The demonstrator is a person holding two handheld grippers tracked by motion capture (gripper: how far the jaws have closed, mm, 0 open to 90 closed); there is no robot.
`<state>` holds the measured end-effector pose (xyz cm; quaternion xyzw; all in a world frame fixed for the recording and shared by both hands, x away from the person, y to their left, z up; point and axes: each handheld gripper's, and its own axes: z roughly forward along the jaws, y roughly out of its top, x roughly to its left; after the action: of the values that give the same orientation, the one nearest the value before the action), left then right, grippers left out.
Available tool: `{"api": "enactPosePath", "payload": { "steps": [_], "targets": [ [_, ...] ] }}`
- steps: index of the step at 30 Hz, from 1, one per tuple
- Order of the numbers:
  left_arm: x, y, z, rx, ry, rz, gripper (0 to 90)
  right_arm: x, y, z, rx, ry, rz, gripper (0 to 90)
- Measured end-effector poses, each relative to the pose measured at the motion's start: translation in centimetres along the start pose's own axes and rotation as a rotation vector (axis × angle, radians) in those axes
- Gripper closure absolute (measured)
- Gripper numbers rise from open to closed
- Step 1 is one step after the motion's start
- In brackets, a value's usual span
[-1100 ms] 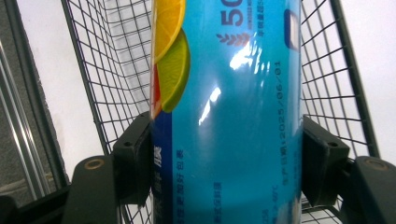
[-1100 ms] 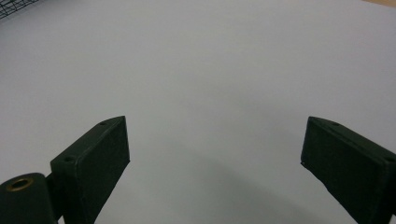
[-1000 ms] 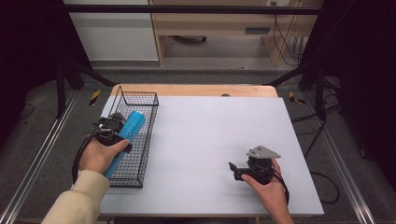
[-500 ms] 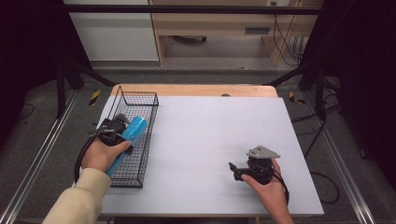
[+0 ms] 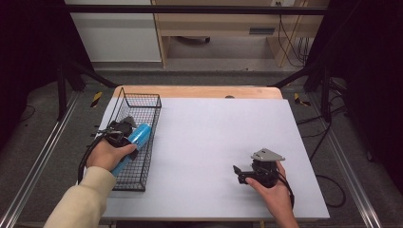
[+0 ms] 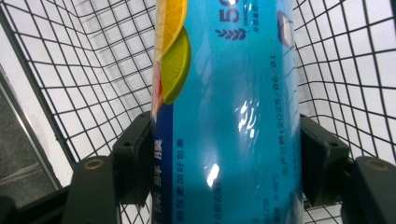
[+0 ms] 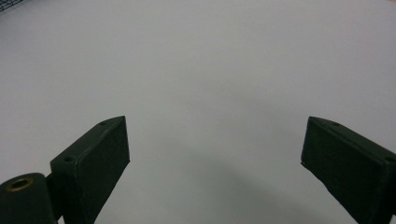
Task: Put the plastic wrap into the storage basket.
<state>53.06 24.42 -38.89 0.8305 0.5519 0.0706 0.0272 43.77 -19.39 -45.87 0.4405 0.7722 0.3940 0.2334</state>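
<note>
A blue cylindrical pack (image 5: 137,139) printed with citrus slices lies lengthwise in the black wire basket (image 5: 142,100) at the table's left edge. My left gripper (image 5: 124,136) is shut on the pack, held from the left by a hand in a cream sleeve. In the left gripper view both black pads press the pack (image 6: 224,93) at its sides, with the basket mesh (image 6: 70,70) behind; the left gripper (image 6: 224,158) spans it. My right gripper (image 5: 240,173) rests low over the white tabletop near the front right, open, and nothing lies between the jaws of the right gripper (image 7: 215,154).
The white tabletop (image 5: 214,137) stretches between basket and right hand. A wooden strip (image 5: 199,91) runs along the far edge. Metal rails (image 5: 43,156) flank the table, and a cable (image 5: 332,185) trails at the right.
The left gripper and the blue pack have shifted slightly toward the near side and lower in the basket. The right gripper has stayed put.
</note>
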Motion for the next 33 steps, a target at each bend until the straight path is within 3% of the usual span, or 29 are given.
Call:
{"api": "enactPosePath", "payload": {
  "steps": [9, 14, 17, 20, 23, 28, 33],
  "targets": [
    [0.4, 0.3, 0.2, 0.003, -0.015, 0.006, 31.4, 0.0, -0.1, 0.1, 0.003, -0.001, 0.003, 8.2],
    [1.0, -0.4, -2.0, -0.190, -0.037, -0.012, 20.8, 0.2, 0.0, 0.2, 0.010, 0.001, -0.003, 8.1],
    [0.9, -1.0, -3.6, -0.299, -0.007, 0.011, 13.1, 0.2, 0.0, 0.3, 0.010, -0.001, -0.016, 8.0],
    [0.1, -1.9, -5.2, -0.437, -0.030, 0.023, 11.0, 0.2, -0.1, 0.2, 0.011, -0.011, -0.013, 8.0],
    [-1.3, -2.5, -6.4, -0.541, -0.037, 0.077, 8.9, 0.0, -0.1, 0.1, 0.004, -0.023, -0.019, 7.8],
    [-4.8, -3.5, -7.8, -0.747, -0.089, 0.191, 7.4, 0.4, 0.1, 0.0, -0.006, -0.044, -0.033, 7.5],
    [-9.0, -3.9, -6.6, -0.827, -0.184, 0.323, 7.1, 0.5, -0.2, -0.6, -0.013, -0.091, -0.014, 6.6]
  ]
}}
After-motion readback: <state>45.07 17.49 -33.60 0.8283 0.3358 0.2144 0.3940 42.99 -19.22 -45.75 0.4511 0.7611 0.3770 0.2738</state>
